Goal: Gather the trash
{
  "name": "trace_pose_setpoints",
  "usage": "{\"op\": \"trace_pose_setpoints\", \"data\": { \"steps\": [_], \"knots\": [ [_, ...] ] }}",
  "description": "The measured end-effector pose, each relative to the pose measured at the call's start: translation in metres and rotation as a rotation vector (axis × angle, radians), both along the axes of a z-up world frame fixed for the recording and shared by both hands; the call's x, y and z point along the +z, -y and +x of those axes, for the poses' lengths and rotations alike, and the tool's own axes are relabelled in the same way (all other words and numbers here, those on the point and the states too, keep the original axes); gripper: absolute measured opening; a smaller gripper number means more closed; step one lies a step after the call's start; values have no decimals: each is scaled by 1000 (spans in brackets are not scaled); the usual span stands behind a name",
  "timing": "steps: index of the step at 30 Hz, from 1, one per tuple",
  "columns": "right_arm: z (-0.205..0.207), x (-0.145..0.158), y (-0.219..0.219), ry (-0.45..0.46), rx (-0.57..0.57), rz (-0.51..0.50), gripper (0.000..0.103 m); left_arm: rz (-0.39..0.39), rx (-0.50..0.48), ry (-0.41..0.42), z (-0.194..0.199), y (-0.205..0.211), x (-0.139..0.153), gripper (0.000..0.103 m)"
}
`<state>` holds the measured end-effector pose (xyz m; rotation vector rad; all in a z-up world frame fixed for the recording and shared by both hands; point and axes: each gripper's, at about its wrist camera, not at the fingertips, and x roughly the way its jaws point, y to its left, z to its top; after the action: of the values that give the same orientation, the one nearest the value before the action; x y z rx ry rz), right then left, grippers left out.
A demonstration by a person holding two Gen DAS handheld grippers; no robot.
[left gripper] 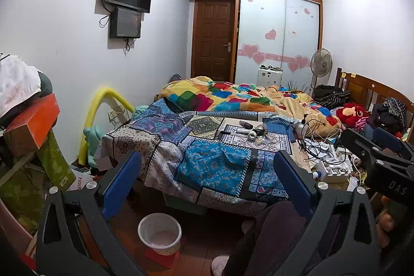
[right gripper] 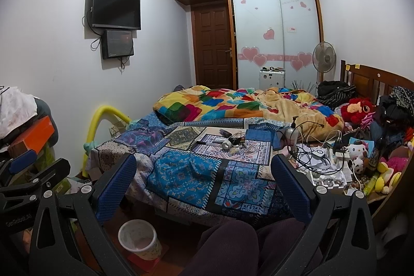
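Note:
A white waste bin [left gripper: 160, 233] stands on the floor at the foot of the bed; it also shows in the right wrist view [right gripper: 139, 238]. Small items lie on the patterned bedspread: a black marker [left gripper: 234, 132], a tape roll [left gripper: 252, 135], a dark tube [left gripper: 245, 124] and small scraps [right gripper: 234, 150]. My left gripper [left gripper: 208, 170] is open and empty, held above the bed's near end. My right gripper [right gripper: 204, 172] is open and empty beside it; it appears at the right edge of the left view [left gripper: 383, 154].
A patchwork bedspread [right gripper: 186, 172] and a colourful quilt [right gripper: 233, 105] cover the bed. Cables, boxes and plush toys [right gripper: 357, 151] crowd the right side. Stacked boxes [left gripper: 31, 126] stand at the left. The person's legs [right gripper: 245, 245] are below the grippers.

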<state>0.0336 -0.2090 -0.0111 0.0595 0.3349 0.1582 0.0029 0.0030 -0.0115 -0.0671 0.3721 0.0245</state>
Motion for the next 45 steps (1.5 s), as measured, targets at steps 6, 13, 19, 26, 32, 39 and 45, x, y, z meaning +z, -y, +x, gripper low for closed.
{"op": "trace_pose_setpoints", "data": {
  "steps": [6, 13, 19, 26, 32, 39, 45],
  "knots": [
    [0, -1, 0, 0, 0, -1, 103, -1, 0, 1, -1, 0, 1, 103],
    [0, -1, 0, 1, 0, -3, 103, -1, 0, 2, -2, -1, 0, 103],
    [-2, -1, -1, 3, 1, -5, 103, -2, -1, 2, -2, -1, 0, 103],
    [-3, 0, -2, 4, 2, -7, 103, -3, -1, 3, -2, -2, 0, 103],
    [-2, 0, -2, 4, 2, -7, 103, -4, -1, 3, -2, -2, 0, 103],
    [-3, 0, -3, 6, 4, -9, 103, -5, -1, 3, -2, -3, 1, 103],
    [-3, 0, -3, 4, 3, -6, 103, -6, 0, 3, -2, -4, 0, 103]
  ]
}}
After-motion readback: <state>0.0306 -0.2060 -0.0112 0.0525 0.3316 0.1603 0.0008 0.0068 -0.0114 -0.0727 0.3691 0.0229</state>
